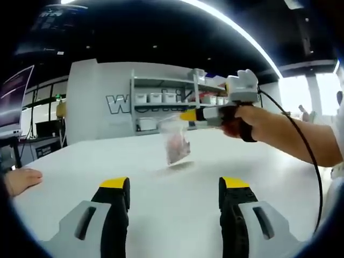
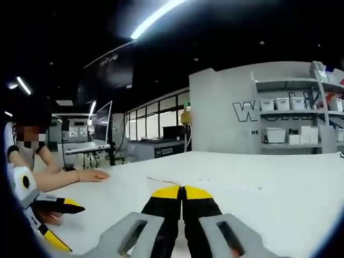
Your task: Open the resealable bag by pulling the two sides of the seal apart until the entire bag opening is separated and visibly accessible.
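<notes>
Dangling clear crinkled bag (image 1: 176, 141) (soft plastic)

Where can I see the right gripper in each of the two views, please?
Left gripper view: the right gripper is right of centre, holding the bag by its top.
Right gripper view: bottom centre, jaws shut.
Shared landmark: the shelf with white boxes.

low over table (image 1: 177, 209), facing shared shelves (image 2: 290, 115)

A lab or workshop is surrounding me. Shelves (image 1: 177, 102) are holding white bins (image 2: 282, 104). Ceiling strip lights (image 1: 236, 29) are glowing over a white table (image 1: 172, 215).
</notes>
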Available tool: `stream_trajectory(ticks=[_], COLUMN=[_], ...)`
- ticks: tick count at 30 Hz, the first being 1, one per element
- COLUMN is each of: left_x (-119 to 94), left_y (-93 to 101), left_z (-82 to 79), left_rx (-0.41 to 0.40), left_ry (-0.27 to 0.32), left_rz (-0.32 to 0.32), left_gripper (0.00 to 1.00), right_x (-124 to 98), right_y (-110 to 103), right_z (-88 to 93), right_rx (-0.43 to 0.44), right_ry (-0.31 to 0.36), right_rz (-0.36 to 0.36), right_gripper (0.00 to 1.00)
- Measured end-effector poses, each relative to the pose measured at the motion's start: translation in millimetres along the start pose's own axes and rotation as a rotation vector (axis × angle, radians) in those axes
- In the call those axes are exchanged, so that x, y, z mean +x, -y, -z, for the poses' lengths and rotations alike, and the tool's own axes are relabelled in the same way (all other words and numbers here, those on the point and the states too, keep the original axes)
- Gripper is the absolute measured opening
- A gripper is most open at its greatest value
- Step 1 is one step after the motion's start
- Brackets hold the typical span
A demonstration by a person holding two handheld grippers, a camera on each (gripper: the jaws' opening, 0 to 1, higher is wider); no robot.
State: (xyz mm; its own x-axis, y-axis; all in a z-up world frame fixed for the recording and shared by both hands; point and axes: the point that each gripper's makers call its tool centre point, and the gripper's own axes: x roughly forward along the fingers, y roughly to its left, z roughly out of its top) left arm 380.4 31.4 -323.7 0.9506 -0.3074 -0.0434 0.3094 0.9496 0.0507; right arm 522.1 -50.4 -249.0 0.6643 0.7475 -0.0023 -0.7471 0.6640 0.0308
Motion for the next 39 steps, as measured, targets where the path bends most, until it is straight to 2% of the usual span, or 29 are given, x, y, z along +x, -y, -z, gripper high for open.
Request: stream_trajectory(ticks=[18, 25, 33, 39], left_x=[0, -4, -17, -27], left_y=[-2.4, -1.7, 11.6, 31.1], left_z=[-0.4, -6.9, -9.1, -21.0], left_rx=[-0.017, -0.076, -0.105, -0.2], left_ry=[0.006, 0.021, 0.019, 0.058], left_rz=[0.01, 0.021, 0.047, 0.11], left_gripper=[0.64, 0.63, 0.6, 0.53], right_x=[-21, -32, -43, -48], right_y=[-19, -31, -44, -51], right_z=[0.9, -1.8, -4.1, 4.8], right_rx=[0.02, 0.026, 0.022, 0.043], right_ry=[0.025, 0.05, 0.072, 0.066], right_rz=[-0.012, -0.019, -0.038, -0.048], right_gripper=[0.0, 0.0, 0.0, 0.0])
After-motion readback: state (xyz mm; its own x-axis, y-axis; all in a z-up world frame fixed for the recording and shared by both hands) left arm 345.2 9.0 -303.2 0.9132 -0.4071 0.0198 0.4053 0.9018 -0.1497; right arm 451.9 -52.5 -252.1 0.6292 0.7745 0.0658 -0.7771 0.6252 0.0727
